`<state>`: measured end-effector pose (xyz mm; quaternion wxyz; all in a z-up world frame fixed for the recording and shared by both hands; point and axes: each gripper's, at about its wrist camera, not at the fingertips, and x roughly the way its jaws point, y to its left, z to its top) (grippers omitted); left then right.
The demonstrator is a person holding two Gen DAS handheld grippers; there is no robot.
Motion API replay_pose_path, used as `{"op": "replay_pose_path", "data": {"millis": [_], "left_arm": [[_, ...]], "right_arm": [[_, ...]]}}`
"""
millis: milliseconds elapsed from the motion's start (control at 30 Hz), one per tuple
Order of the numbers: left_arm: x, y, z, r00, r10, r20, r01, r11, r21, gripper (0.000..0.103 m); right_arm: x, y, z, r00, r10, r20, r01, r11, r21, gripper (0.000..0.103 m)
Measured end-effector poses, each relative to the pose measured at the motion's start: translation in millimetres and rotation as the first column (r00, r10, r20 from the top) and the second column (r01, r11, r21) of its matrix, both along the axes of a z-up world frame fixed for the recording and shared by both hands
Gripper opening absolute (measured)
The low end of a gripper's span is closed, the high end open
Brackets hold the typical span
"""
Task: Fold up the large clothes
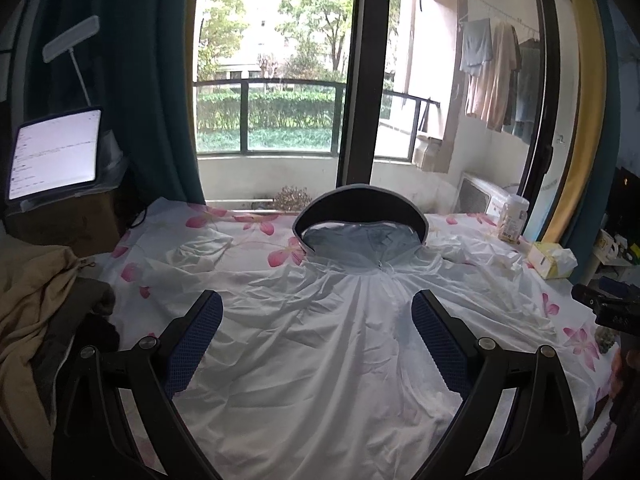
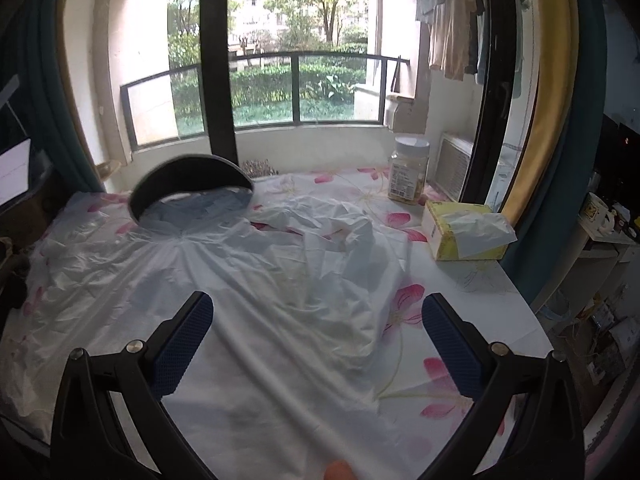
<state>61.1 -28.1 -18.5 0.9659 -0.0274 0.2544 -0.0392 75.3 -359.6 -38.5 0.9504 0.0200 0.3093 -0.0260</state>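
A thin white hooded jacket lies spread face-up on the floral table cloth, its hood with a dark curved brim at the far end. It also shows in the right wrist view, with the brim and a crumpled right sleeve. My left gripper is open and empty above the jacket's chest. My right gripper is open and empty above the jacket's right side.
A yellow tissue box and a clear jar stand at the table's right. A lit tablet on a box and a beige garment are on the left. Glass doors and curtains stand behind the table.
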Motion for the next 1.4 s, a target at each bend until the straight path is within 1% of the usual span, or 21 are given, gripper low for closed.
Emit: {"op": "replay_pose_path", "data": {"millis": [100, 167, 233, 367, 467, 567, 633, 667, 733, 867, 1000, 1100, 1233, 1400], "left_arm": [[17, -4, -4, 1.000, -0.001, -0.023, 0.001, 1.000, 0.005, 0.097], [31, -6, -9, 0.999, -0.001, -0.041, 0.001, 1.000, 0.008, 0.097], [42, -7, -12, 0.998, -0.001, -0.057, 0.002, 1.000, 0.008, 0.097], [68, -6, -21, 0.996, -0.006, -0.091, 0.006, 1.000, -0.006, 0.097], [84, -5, -27, 0.994, 0.003, -0.106, -0.002, 1.000, 0.006, 0.097], [99, -4, -33, 0.992, 0.012, -0.126, -0.011, 1.000, 0.009, 0.097], [108, -2, -37, 0.991, 0.019, -0.135, -0.018, 1.000, 0.009, 0.097], [114, -1, -40, 0.990, 0.026, -0.141, -0.025, 1.000, 0.011, 0.097], [122, 0, -43, 0.988, 0.033, -0.149, -0.032, 0.999, 0.010, 0.097], [136, 5, -52, 0.984, 0.057, -0.166, -0.056, 0.998, 0.013, 0.097], [147, 11, -58, 0.981, 0.077, -0.179, -0.076, 0.997, 0.012, 0.097], [154, 14, -61, 0.979, 0.088, -0.183, -0.087, 0.996, 0.014, 0.097], [159, 17, -63, 0.979, 0.096, -0.181, -0.095, 0.995, 0.013, 0.097], [162, 18, -65, 0.979, 0.095, -0.178, -0.095, 0.995, 0.008, 0.097]], "right_arm": [[21, -8, -5, 1.000, 0.010, -0.025, -0.011, 0.999, -0.030, 0.102], [37, -12, -8, 0.999, 0.020, -0.039, -0.022, 0.998, -0.052, 0.100], [52, -16, -11, 0.998, 0.031, -0.055, -0.034, 0.998, -0.058, 0.095], [88, -27, -16, 0.995, 0.051, -0.091, -0.056, 0.997, -0.061, 0.091], [113, -38, -18, 0.993, 0.052, -0.110, -0.060, 0.996, -0.069, 0.085], [141, -51, -21, 0.989, 0.057, -0.135, -0.066, 0.996, -0.060, 0.070], [161, -57, -25, 0.985, 0.073, -0.158, -0.083, 0.995, -0.056, 0.053], [172, -60, -28, 0.981, 0.089, -0.172, -0.100, 0.994, -0.054, 0.052], [190, -64, -34, 0.975, 0.108, -0.193, -0.119, 0.992, -0.044, 0.052], [232, -75, -50, 0.959, 0.135, -0.248, -0.132, 0.991, 0.027, 0.052], [266, -80, -57, 0.953, 0.137, -0.270, -0.136, 0.990, 0.024, 0.052], [286, -86, -60, 0.945, 0.153, -0.288, -0.147, 0.988, 0.043, 0.052], [300, -85, -66, 0.932, 0.190, -0.308, -0.176, 0.982, 0.073, 0.052], [310, -70, -84, 0.890, 0.261, -0.373, -0.242, 0.965, 0.099, 0.052]]}}
